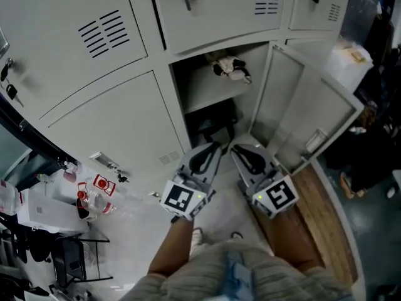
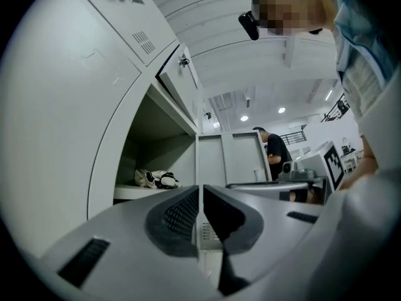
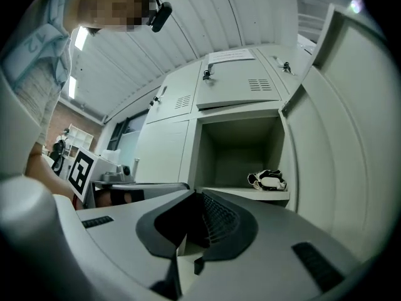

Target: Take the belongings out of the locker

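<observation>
Bundle (image 1: 229, 66) (white, black) lies on locker shelf (image 1: 200, 94).

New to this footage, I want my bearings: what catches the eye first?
One open locker stands among closed lockers, its door swung right. A white-and-black bundle lies on its shelf, with a dark object beneath. The left gripper and right gripper, both shut and empty, point at it side by side.

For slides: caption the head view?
Left gripper and right gripper, both shut, face the open locker; black-and-white item on its shelf.
</observation>
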{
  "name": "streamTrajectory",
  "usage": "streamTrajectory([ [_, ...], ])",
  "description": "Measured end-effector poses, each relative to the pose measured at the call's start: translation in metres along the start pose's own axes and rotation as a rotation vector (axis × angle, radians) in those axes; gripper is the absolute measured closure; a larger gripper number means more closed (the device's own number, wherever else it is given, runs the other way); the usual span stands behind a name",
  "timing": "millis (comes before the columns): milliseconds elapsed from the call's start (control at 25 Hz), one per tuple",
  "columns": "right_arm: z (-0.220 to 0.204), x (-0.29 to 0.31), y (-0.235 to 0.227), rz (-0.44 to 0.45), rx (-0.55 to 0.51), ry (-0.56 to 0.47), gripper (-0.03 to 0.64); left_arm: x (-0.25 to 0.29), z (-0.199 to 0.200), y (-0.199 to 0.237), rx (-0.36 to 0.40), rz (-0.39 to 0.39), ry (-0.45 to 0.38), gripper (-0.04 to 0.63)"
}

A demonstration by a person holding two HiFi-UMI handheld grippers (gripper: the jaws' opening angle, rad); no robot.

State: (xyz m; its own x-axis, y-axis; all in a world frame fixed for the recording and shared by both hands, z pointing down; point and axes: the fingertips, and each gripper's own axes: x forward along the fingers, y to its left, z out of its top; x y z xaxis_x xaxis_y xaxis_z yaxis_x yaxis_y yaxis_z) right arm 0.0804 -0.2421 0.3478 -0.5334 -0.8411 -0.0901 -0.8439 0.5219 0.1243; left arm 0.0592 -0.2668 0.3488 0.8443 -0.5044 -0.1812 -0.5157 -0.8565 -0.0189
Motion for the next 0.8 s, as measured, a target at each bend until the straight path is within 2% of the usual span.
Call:
streamTrajectory([
  [200,-0.003,0.010,-0.005,-0.047,-0.018,0.032,0.609,0.002,-0.003,0.014,-0.006,-0.007,0.006,0.591],
  [280,-0.004,0.014,-0.010,-0.057,-0.038,0.057,0.571,0.005,-0.002,0.015,-0.004,-0.015,0.003,0.591],
  [600,0.007,0.040,-0.040,-0.109,-0.199,0.143,0.511,0.010,-0.005,0.022,-0.032,-0.040,-0.001,0.584],
  [800,0.008,0.058,-0.067,-0.159,-0.275,0.210,0.509,0.010,-0.007,0.026,-0.064,-0.053,-0.016,0.584],
])
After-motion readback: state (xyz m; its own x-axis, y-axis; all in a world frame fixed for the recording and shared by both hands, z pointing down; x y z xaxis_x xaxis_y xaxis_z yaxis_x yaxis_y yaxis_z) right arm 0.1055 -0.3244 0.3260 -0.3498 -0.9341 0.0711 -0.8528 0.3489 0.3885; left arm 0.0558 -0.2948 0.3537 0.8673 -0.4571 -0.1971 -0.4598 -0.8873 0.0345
